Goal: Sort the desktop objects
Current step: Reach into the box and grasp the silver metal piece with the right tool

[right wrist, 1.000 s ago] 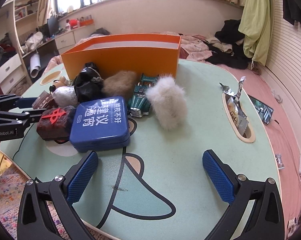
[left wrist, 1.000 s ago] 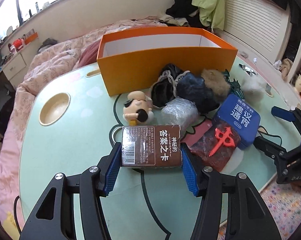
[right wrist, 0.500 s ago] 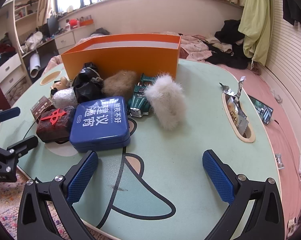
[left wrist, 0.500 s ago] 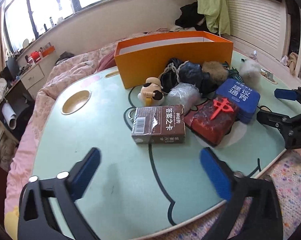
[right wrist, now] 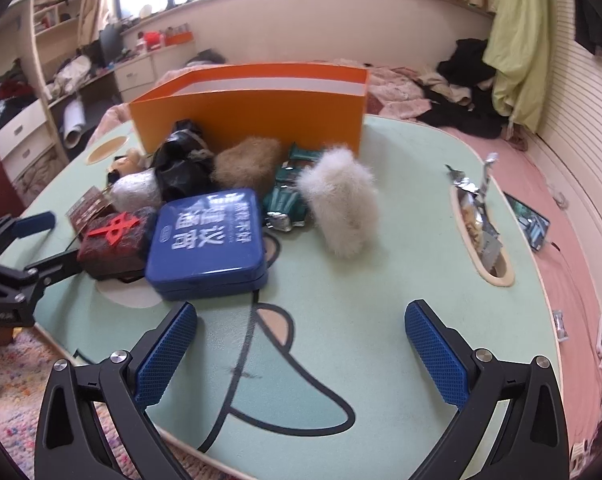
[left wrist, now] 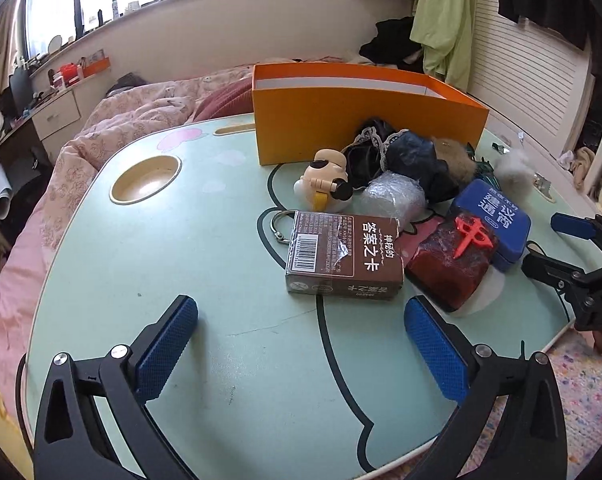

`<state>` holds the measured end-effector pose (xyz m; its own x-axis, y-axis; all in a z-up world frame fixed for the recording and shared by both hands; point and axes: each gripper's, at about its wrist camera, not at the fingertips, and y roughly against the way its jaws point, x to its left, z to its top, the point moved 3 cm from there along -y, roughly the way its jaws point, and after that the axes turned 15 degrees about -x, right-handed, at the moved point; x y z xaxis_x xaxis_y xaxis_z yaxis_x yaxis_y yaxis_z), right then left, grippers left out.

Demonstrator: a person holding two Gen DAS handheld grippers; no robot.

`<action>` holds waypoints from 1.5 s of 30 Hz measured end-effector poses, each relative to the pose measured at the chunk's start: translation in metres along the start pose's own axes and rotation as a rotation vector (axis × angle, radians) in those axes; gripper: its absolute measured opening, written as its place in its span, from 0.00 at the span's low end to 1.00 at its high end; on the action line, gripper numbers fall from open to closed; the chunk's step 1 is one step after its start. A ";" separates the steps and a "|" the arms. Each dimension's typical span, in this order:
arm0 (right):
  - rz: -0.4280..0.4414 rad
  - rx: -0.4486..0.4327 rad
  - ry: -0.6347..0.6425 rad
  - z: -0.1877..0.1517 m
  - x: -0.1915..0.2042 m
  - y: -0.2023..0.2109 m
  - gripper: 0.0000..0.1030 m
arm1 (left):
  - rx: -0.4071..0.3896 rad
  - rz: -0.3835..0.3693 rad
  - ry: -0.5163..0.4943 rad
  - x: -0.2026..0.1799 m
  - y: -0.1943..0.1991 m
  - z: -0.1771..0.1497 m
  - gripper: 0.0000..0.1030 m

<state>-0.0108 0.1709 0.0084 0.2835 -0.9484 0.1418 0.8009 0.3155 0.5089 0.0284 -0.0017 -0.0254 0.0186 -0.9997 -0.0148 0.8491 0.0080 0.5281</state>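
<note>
On the pale green table, left gripper spread wide, nothing between its blue pads, jaws just opened off the brown card box, which lay flat just beyond the fingertips. Touching the box's right side, a dark red wrapped block topped by a red plastic piece, pressed against the blue tin. Behind them, the orange box standing open. Right gripper likewise spread and empty, just short of the tin.
</note>
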 end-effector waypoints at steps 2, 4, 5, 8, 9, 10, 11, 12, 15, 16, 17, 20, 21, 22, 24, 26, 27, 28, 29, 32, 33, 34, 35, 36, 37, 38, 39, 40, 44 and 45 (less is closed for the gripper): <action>0.007 0.008 -0.022 0.008 -0.001 0.006 1.00 | -0.001 0.000 0.002 0.000 0.003 -0.002 1.00; -0.030 -0.028 -0.096 0.024 -0.005 0.015 1.00 | -0.002 0.000 0.001 0.000 0.003 -0.003 1.00; -0.019 -0.054 -0.121 0.039 -0.008 0.022 1.00 | -0.003 0.000 0.001 0.000 0.004 -0.003 1.00; -0.014 -0.082 -0.160 0.086 -0.009 0.021 1.00 | -0.003 0.000 0.002 0.001 0.004 -0.004 1.00; -0.007 -0.074 -0.166 0.101 -0.006 0.016 1.00 | -0.004 0.000 0.001 0.002 0.004 -0.004 1.00; 0.002 -0.058 -0.170 0.115 -0.004 0.008 1.00 | -0.004 0.000 0.001 0.002 0.005 -0.004 1.00; 0.006 -0.036 -0.169 0.130 0.000 -0.004 1.00 | -0.004 -0.001 0.001 0.003 0.005 -0.004 1.00; 0.003 -0.016 -0.164 0.141 0.004 -0.016 1.00 | -0.005 -0.001 0.001 0.003 0.005 -0.004 1.00; -0.034 0.037 -0.134 0.160 0.016 -0.052 1.00 | -0.006 -0.002 0.001 0.002 0.005 -0.004 1.00; -0.047 0.056 -0.123 0.163 0.019 -0.064 1.00 | -0.006 -0.002 0.000 0.002 0.005 -0.004 1.00; -0.060 0.077 -0.114 0.164 0.021 -0.077 1.00 | -0.006 -0.002 0.000 0.002 0.005 -0.004 1.00; -0.077 0.154 -0.102 0.157 0.028 -0.106 1.00 | -0.008 -0.004 0.000 0.002 0.005 -0.004 1.00; -0.077 0.179 -0.102 0.153 0.029 -0.113 1.00 | -0.009 -0.005 0.000 0.002 0.005 -0.004 1.00; -0.069 0.180 -0.113 0.151 0.030 -0.116 1.00 | -0.010 -0.006 0.000 0.002 0.005 -0.004 1.00; -0.057 0.173 -0.143 0.148 0.028 -0.116 1.00 | -0.011 -0.007 0.001 0.002 0.005 -0.004 1.00; -0.054 0.182 -0.153 0.148 0.027 -0.116 1.00 | -0.012 -0.007 0.000 0.001 0.005 -0.004 1.00; -0.054 0.183 -0.155 0.148 0.027 -0.115 1.00 | -0.012 -0.007 0.000 0.001 0.005 -0.004 1.00; -0.054 0.183 -0.156 0.149 0.028 -0.115 1.00 | -0.012 -0.006 0.000 0.001 0.005 -0.004 1.00; -0.055 0.181 -0.155 0.149 0.028 -0.115 1.00 | -0.012 -0.006 -0.001 0.001 0.005 -0.004 1.00; -0.058 0.176 -0.145 0.150 0.031 -0.114 1.00 | -0.012 -0.006 -0.001 0.001 0.005 -0.004 1.00; -0.060 0.174 -0.144 0.150 0.031 -0.114 1.00 | -0.012 -0.006 -0.001 0.001 0.005 -0.004 1.00; -0.061 0.172 -0.145 0.151 0.031 -0.114 1.00 | -0.012 -0.006 -0.001 0.001 0.005 -0.003 1.00; -0.061 0.171 -0.147 0.151 0.031 -0.114 1.00 | -0.012 -0.006 -0.001 0.001 0.005 -0.004 1.00; -0.061 0.170 -0.150 0.152 0.030 -0.116 1.00 | -0.012 -0.006 -0.001 0.001 0.005 -0.004 1.00; -0.061 0.170 -0.151 0.153 0.030 -0.117 1.00 | -0.012 -0.006 -0.001 0.001 0.005 -0.003 1.00; -0.062 0.169 -0.149 0.153 0.030 -0.117 1.00 | -0.012 -0.006 -0.002 0.001 0.005 -0.003 1.00; -0.064 0.167 -0.143 0.153 0.030 -0.116 1.00 | -0.012 -0.006 -0.002 0.001 0.005 -0.003 1.00; -0.068 0.165 -0.137 0.153 0.031 -0.116 1.00 | -0.012 -0.006 -0.002 0.001 0.005 -0.003 1.00; -0.096 0.161 -0.117 0.156 0.034 -0.114 1.00 | -0.012 -0.006 -0.002 0.001 0.005 -0.003 1.00; -0.091 0.168 -0.108 0.157 0.036 -0.115 1.00 | -0.013 -0.006 -0.002 0.001 0.005 -0.004 1.00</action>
<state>-0.1756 0.0956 0.0879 0.1483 -0.9735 0.1743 0.7193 0.2271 0.6565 0.0343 -0.0025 -0.0259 0.0125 -0.9998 -0.0162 0.8558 0.0023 0.5172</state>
